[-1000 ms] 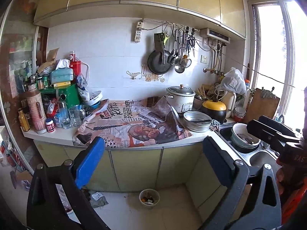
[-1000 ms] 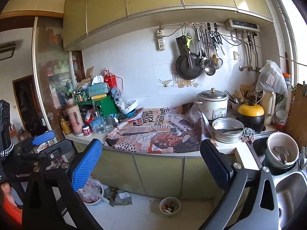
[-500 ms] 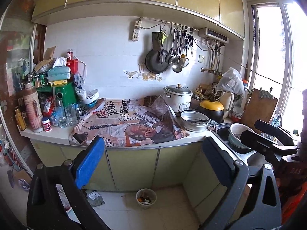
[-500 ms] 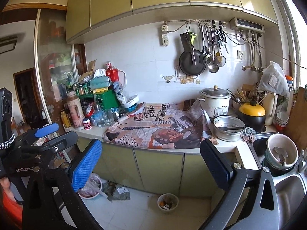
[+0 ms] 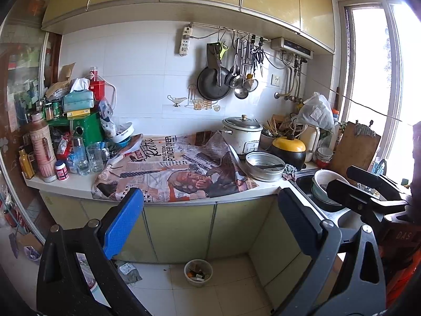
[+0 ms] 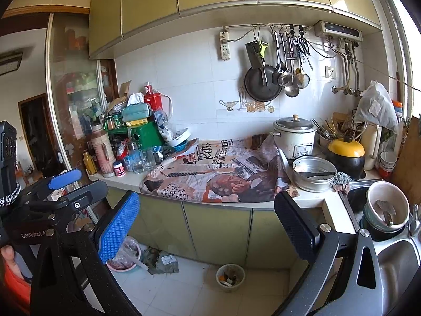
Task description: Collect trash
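A small white trash bucket [image 5: 198, 272] with scraps in it stands on the floor tiles below the counter; it also shows in the right wrist view [image 6: 230, 277]. A crumpled grey wrapper [image 5: 129, 273] lies on the floor to its left, seen too in the right wrist view [image 6: 164, 263]. A printed newspaper sheet [image 5: 179, 168] covers the counter. My left gripper [image 5: 210, 226] is open and empty, held well back from the counter. My right gripper [image 6: 208, 226] is open and empty too.
The counter's left end holds bottles, glasses and a green box [image 5: 86, 129]. A rice cooker [image 5: 242, 134], a metal pot [image 5: 265, 166] and a sink with bowls [image 6: 384, 208] are at the right. A pink basin [image 6: 123, 260] sits on the floor.
Both grippers have drifted slightly, shifting the view a little; the scene sits slightly lower and more to the left. Nothing was grasped or moved.
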The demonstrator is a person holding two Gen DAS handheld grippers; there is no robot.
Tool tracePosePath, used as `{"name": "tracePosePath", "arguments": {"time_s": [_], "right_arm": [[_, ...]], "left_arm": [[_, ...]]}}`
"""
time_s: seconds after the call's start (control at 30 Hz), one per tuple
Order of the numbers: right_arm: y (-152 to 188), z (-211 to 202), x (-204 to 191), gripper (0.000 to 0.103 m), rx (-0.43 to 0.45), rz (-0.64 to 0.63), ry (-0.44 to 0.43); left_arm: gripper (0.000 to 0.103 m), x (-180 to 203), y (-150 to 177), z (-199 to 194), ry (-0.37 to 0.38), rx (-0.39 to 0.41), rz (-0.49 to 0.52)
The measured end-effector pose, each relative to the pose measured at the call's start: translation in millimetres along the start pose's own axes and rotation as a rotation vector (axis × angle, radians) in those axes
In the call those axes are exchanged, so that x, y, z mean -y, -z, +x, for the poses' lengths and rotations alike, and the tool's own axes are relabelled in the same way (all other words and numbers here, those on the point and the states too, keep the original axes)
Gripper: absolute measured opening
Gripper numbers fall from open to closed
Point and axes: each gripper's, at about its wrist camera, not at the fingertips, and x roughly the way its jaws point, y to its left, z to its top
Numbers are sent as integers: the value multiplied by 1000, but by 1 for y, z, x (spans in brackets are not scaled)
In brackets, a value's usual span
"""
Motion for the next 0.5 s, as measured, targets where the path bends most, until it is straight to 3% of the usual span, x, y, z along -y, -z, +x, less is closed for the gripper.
{"name": "tracePosePath", "arguments": {"time_s": [0.5], "right_arm": [[-2,-1,-3,102,1,18,10]], "left_arm": [[102,1,-4,3,5,5,-4]]}}
